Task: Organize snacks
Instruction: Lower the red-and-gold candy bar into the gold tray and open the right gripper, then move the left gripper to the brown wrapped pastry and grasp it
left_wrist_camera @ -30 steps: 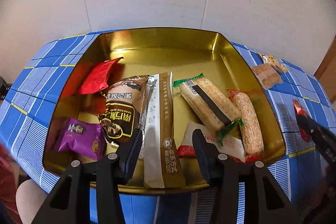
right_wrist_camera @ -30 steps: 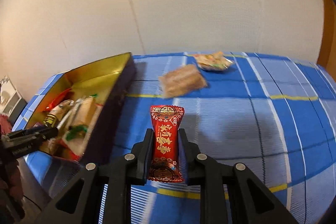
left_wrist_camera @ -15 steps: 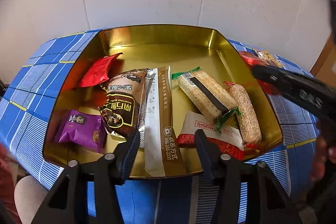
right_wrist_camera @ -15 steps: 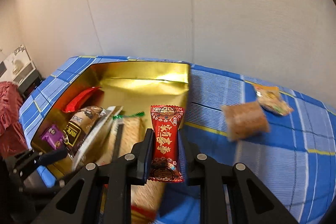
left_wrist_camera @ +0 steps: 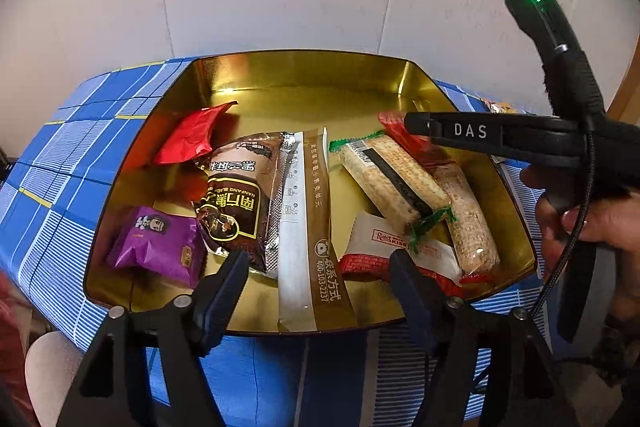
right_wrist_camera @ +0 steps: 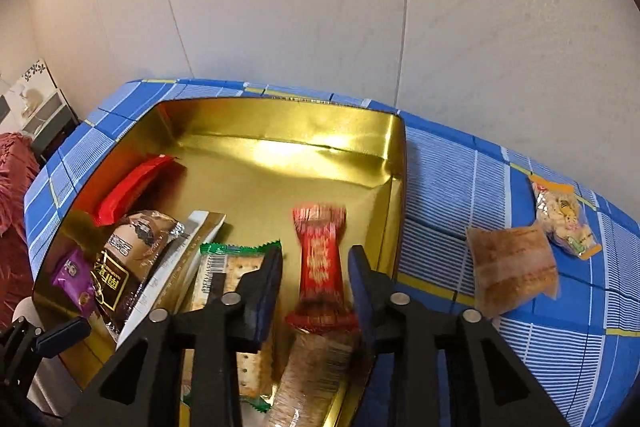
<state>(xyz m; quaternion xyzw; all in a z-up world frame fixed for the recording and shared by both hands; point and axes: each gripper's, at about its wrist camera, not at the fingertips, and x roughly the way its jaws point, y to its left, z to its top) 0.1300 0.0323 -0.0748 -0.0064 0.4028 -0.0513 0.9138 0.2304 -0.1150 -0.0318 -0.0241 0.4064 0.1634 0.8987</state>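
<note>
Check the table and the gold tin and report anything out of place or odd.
Two snacks lie outside the gold tin, on the blue checked cloth: a tan packet and a clear bag of crackers. The red candy is blurred between the right gripper's open jaws, apparently dropping into the tin.

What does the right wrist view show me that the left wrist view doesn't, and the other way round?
Only the right wrist view: two loose snacks on the blue checked cloth outside the tin, a brown packet and a clear bag of crackers, plus the right gripper with jaws just opened, the red candy blurred between them, clear of both.

Only the left wrist view: the white Rates Kiss packet, the person's hand, and the left gripper, jaws just opened, nothing gripped.

Both: the gold tin, purple packet, and green-edged cracker pack.
</note>
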